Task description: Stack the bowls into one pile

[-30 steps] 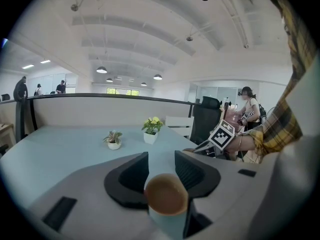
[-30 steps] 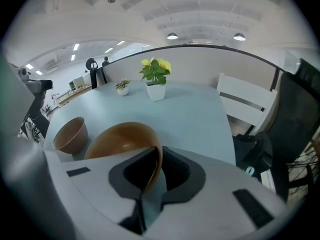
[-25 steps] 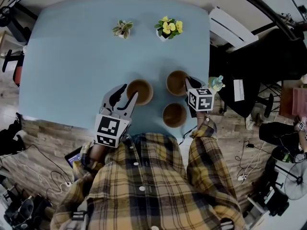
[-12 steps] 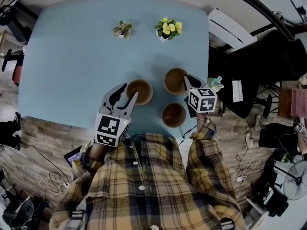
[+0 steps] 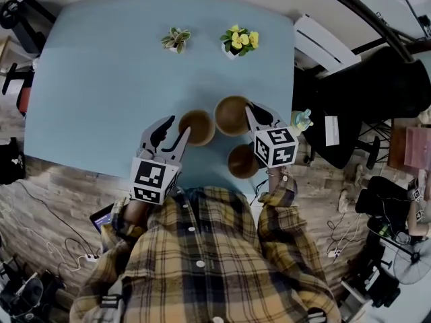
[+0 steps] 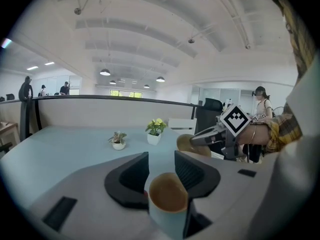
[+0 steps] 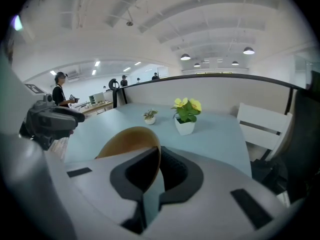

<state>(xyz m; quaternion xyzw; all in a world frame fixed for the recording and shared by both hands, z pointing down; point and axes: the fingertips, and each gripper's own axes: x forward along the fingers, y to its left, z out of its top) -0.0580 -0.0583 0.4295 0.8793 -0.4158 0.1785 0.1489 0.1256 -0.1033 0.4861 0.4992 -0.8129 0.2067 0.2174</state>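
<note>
- The table's (image 5: pixel 81 79) left half is open room; a plant (image 5: pixel 176 39) and flowers (image 5: pixel 239 40) stand far back.
- Left hand-held gripper (image 5: pixel 176 128), jaws wide, has the left bowl (image 5: pixel 200 128) at its tips, near the front edge.
- Middle bowl (image 5: pixel 229 116), brown inside, blue outside, is held up tilted, its wall pinched by the right hand-held gripper (image 5: pixel 248 113).
- Third bowl (image 5: pixel 241 161) sits at the front edge.

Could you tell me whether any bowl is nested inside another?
No; the head view shows the left bowl, the held bowl in the right gripper and the near bowl all apart.
</note>
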